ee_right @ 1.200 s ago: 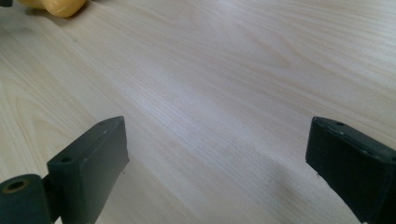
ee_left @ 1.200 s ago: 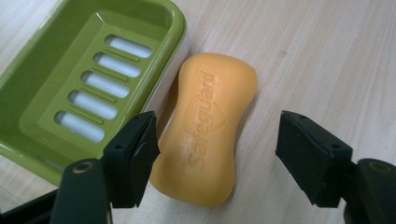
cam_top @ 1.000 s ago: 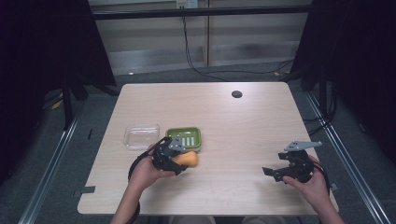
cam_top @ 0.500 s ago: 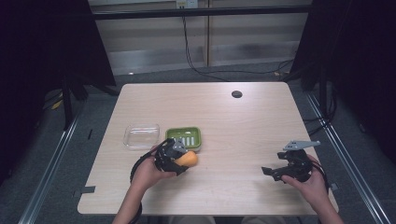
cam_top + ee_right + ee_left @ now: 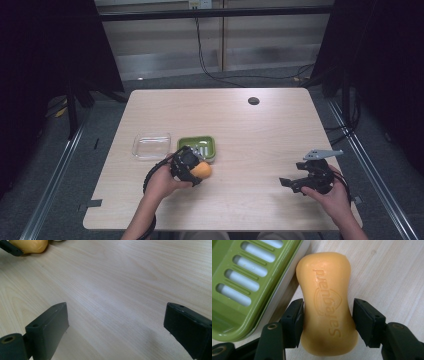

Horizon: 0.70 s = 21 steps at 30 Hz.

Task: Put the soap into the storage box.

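Observation:
An orange soap bar [image 5: 324, 277] with an embossed logo lies on the wooden table, right against the rim of a green slotted soap dish [image 5: 242, 290]. My left gripper [image 5: 328, 302] straddles the bar. One pad touches it and the other stands a sliver off, since the jaws have just been opening slightly. From above, the left gripper [image 5: 196, 172] and soap bar [image 5: 204, 171] sit just in front of the soap dish [image 5: 197, 146]. My right gripper [image 5: 290, 185] is open and empty low over bare table at the front right, with its jaws [image 5: 116, 307] spread wide. The soap bar [image 5: 30, 246] shows far off.
A clear plastic lid or tray [image 5: 151, 145] lies to the left of the green dish. A small dark round cap [image 5: 253, 100] is set into the table near its far edge. Dark curtains and cables surround the table.

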### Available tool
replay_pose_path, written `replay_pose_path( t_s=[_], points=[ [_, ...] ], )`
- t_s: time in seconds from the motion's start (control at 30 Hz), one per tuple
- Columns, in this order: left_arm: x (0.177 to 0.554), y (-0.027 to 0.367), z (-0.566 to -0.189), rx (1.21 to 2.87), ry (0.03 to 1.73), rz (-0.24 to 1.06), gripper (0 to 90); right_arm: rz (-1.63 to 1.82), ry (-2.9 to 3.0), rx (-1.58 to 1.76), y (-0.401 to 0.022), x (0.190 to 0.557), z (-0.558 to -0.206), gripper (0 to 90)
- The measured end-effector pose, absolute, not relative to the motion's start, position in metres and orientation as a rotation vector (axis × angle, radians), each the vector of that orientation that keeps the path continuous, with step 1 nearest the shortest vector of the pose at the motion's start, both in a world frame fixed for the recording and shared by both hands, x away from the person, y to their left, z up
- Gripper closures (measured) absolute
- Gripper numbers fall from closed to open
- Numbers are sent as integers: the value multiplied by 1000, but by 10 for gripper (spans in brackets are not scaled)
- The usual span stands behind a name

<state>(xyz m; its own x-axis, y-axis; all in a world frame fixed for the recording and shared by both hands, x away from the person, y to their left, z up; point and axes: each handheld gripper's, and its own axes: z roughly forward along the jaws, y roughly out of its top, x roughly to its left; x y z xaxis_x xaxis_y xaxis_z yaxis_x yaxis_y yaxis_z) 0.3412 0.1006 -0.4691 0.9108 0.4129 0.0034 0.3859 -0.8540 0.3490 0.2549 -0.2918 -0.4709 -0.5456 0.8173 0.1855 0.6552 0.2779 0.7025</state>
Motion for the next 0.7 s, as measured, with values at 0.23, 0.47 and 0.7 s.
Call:
replay_pose_path(
  t_s=[0.23,0.47,0.7],
  points=[
    [347,92,-471,2775,631,55,410,1112,2336,1371,-293,254,-472,52],
    [352,85,-470,2812,641,24,459,1104,2329,1377,-294,252,-472,52],
    [350,79,-467,2845,652,-8,490,1102,2326,1376,-296,252,-472,52]
  ],
)
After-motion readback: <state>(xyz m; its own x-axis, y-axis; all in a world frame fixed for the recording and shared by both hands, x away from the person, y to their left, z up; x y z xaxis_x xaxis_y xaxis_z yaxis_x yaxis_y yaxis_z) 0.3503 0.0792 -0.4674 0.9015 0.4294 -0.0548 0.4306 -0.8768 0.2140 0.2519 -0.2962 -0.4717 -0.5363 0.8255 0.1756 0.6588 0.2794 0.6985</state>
